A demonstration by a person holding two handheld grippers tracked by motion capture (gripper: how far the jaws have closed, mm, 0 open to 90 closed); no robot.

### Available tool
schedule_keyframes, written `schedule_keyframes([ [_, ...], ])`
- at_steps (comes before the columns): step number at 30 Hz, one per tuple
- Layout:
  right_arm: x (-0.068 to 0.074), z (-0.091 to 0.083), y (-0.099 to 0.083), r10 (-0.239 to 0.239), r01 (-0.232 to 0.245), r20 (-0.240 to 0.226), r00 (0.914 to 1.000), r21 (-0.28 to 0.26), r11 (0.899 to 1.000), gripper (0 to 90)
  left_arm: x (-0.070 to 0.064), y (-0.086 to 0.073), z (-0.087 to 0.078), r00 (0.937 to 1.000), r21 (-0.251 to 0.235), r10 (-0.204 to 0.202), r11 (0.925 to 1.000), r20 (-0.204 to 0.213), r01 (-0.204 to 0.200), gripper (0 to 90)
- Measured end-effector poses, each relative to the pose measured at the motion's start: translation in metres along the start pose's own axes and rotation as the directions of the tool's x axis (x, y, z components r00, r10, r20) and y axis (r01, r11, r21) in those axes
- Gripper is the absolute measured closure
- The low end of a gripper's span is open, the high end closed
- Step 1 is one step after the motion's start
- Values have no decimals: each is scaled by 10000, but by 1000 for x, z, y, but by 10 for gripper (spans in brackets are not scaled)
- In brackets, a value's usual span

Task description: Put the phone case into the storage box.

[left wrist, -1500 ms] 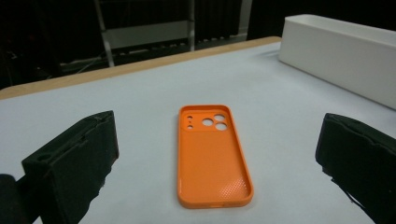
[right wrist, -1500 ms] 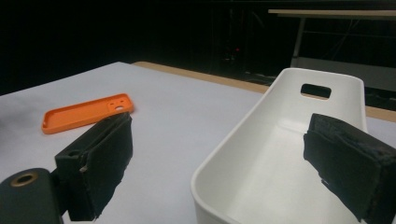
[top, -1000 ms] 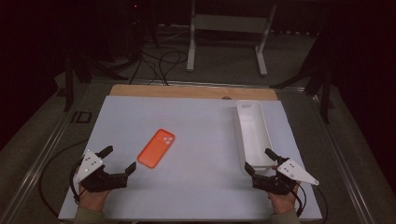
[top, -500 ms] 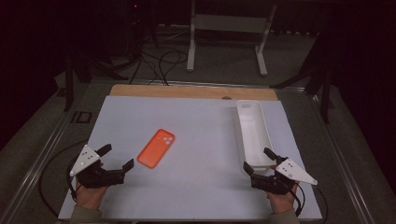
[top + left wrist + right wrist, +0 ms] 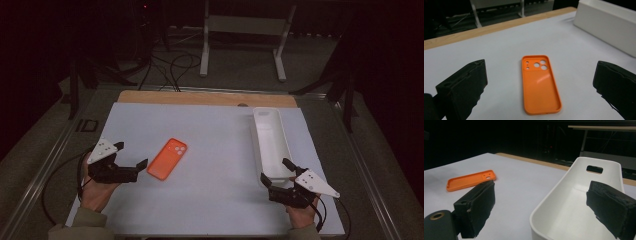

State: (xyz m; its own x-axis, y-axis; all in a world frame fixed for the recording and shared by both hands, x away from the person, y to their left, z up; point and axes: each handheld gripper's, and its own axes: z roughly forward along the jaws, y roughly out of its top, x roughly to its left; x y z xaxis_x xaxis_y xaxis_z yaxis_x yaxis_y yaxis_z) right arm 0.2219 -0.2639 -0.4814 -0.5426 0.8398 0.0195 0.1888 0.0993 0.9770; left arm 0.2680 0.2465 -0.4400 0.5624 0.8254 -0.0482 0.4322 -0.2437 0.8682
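Note:
An orange phone case (image 5: pixel 167 158) lies flat on the white table, left of centre, its hollow side and camera cut-outs facing up. My left gripper (image 5: pixel 133 154) is open, just left of the case and apart from it. In the left gripper view the case (image 5: pixel 540 85) lies between and beyond the two wide-set jaws of the left gripper (image 5: pixel 539 64). A long white tray (image 5: pixel 270 142) stands empty at the right. My right gripper (image 5: pixel 274 170) is open at the tray's near end. In the right gripper view its jaws (image 5: pixel 542 184) straddle the tray's near rim (image 5: pixel 549 200), with the case (image 5: pixel 470 180) far left.
A wooden strip (image 5: pixel 205 97) runs along the table's far edge. Beyond it are metal stand legs (image 5: pixel 242 50) and cables on the dark floor. A cable (image 5: pixel 55 175) trails from the left gripper off the table's left side. The white tray (image 5: pixel 604 27) bounds the right.
My left gripper has moved forward and slightly right, closer to the orange case. The right gripper has barely shifted. Case and tray have not moved.

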Motion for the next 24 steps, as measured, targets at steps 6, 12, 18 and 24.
schedule_keyframes([
  [6, 0, 0, 0, 24, -24, 5, 10000, 17, 10000, 81, 8, 8, 12, 10000, 488, -58, 9988, 34, 57, 4],
  [12, 0, 0, 0, 7, -7, -11, 10000, 13, 10000, 82, 16, 12, 25, 10000, 1044, -31, 9945, 68, 24, 9],
  [18, -1, 0, 0, 10, -10, 2, 10000, 8, 10000, 82, 19, 13, 35, 10000, 1465, -1, 9892, 36, -4, 20],
  [24, -1, 1, 0, 18, -18, 15, 10000, 3, 10000, 82, 21, 16, 44, 9998, 1843, 100, 9829, -190, -63, 27],
])
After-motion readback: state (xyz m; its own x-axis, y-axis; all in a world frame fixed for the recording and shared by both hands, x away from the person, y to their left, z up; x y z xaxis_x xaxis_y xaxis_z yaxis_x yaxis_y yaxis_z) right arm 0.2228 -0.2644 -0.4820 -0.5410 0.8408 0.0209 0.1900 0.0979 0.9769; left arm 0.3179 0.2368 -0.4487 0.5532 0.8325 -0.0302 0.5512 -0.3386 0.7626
